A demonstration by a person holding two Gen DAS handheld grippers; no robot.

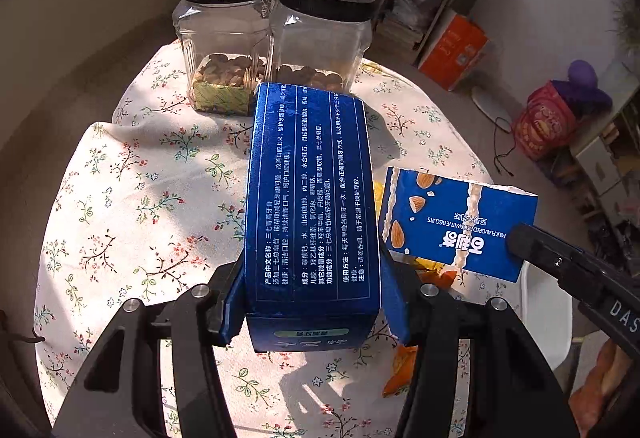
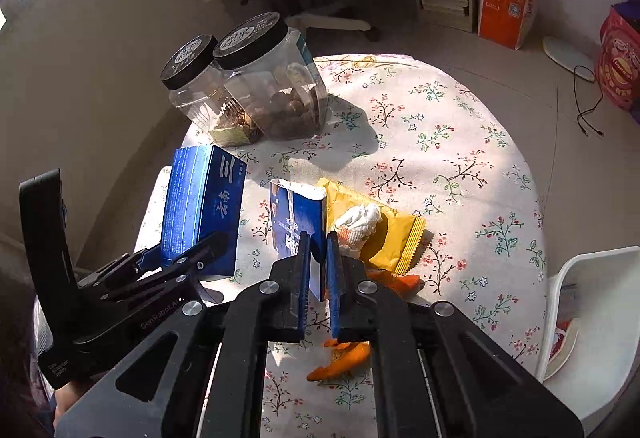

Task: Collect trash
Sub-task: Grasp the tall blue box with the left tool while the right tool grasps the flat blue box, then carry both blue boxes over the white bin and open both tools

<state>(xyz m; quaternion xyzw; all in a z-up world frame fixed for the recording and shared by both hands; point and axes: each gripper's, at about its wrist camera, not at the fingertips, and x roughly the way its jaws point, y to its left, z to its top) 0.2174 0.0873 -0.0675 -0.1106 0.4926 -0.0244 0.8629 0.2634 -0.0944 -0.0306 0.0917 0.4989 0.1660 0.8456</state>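
The left gripper (image 1: 312,302) clasped the toothpaste box (image 1: 310,197) above the table (image 1: 120,177), hiding its pads; the right gripper (image 2: 319,262) pinched the flattened biscuit box (image 2: 298,222), partly covering the wrappers (image 2: 380,234).

The left gripper (image 1: 312,298) is clamping wide, angling downward. The right gripper (image 2: 319,262) is pinching nearly closed, angling downward too.

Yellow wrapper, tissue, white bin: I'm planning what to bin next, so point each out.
Yellow wrapper (image 2: 394,238): right wrist view, its flat right half.
Tissue (image 2: 360,222): right wrist view, crumpled middle.
White bin (image 2: 600,278): right wrist view, near wall.
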